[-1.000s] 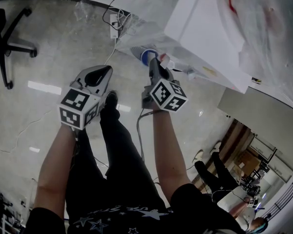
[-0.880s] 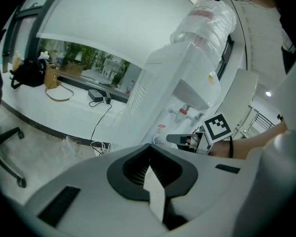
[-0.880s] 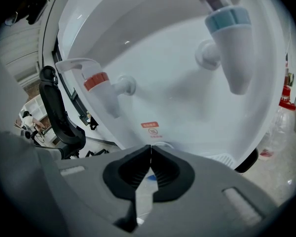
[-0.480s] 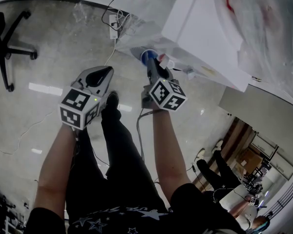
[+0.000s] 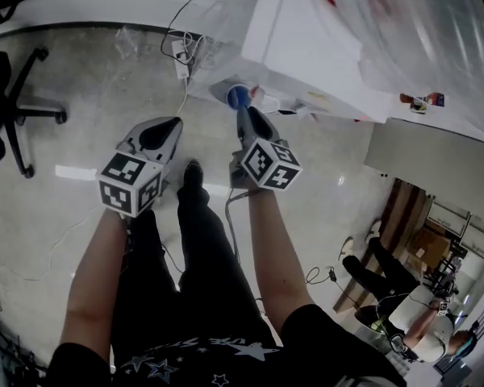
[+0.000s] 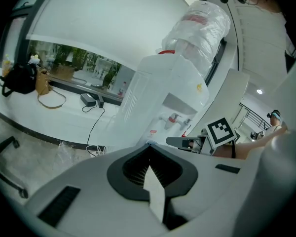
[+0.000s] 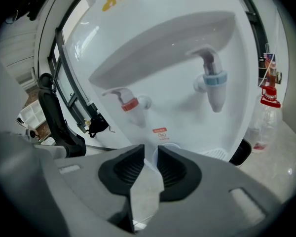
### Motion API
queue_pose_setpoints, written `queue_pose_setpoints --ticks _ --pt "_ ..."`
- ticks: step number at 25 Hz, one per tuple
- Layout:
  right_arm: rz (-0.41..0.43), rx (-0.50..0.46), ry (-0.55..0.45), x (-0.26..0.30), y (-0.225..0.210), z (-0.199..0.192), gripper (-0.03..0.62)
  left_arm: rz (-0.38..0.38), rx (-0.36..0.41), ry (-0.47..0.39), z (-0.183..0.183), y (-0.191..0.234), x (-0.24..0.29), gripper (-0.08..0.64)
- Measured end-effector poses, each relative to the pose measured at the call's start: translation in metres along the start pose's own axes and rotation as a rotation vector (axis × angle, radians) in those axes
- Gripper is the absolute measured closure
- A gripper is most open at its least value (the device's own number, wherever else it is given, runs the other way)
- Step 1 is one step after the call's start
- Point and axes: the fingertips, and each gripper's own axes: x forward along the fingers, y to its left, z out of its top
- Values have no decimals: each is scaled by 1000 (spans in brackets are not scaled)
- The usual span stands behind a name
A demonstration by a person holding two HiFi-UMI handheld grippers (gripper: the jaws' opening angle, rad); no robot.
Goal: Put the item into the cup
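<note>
The right gripper [image 5: 244,113] is closed on the cup [image 5: 238,95]; in the right gripper view its 2 jaws stand nearly together with the cup's thin pale wall pinched between them. In the head view the cup sits at this gripper's tips, mouth up, with blue showing inside it; what the blue is cannot be told. The cup is held off the floor [image 5: 81,79], just in front of the white water dispenser [image 5: 306,39], at its lower front edge. The right gripper view looks into the dispenser's recess; the red tap [image 7: 128,104] is above the jaws and slightly to the left, the blue tap [image 7: 212,84] higher and to the right, and the grated drip tray [image 7: 218,154] is just beyond the right jaw.

The left gripper [image 5: 171,126] is closed and empty; in the left gripper view its jaws meet with nothing between them. It is held over the floor beside the right gripper, apart from it and clear of the dispenser. The dispenser's top is wrapped in clear plastic [image 6: 202,23]. An office chair [image 5: 20,111] stands at the floor's left edge; a power strip [image 5: 180,51] with cables lies near the dispenser's base.
</note>
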Motion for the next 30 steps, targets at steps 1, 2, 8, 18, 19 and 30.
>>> queue_pose_setpoints --ticks 1,2,8,18,19,30 --pt "-3 7 -12 -8 5 2 509 -7 4 3 2 -2 -6 554" --pt "-6 17 -23 -16 10 4 509 -14 10 8 4 -5 -12 554" --pt "-54 87 -98 -68 40 15 512 -94 80 38 26 -26 -46 554" --pt "-174 176 -186 -160 77 -18 520 -257 191 119 18 -55 -94 554" --pt "-186 181 -191 -169 81 -21 522 -268 206 123 19 -58 -97 554" --pt "-182 239 -202 -238 121 -40 581 -316 237 152 10 -99 -133 554"
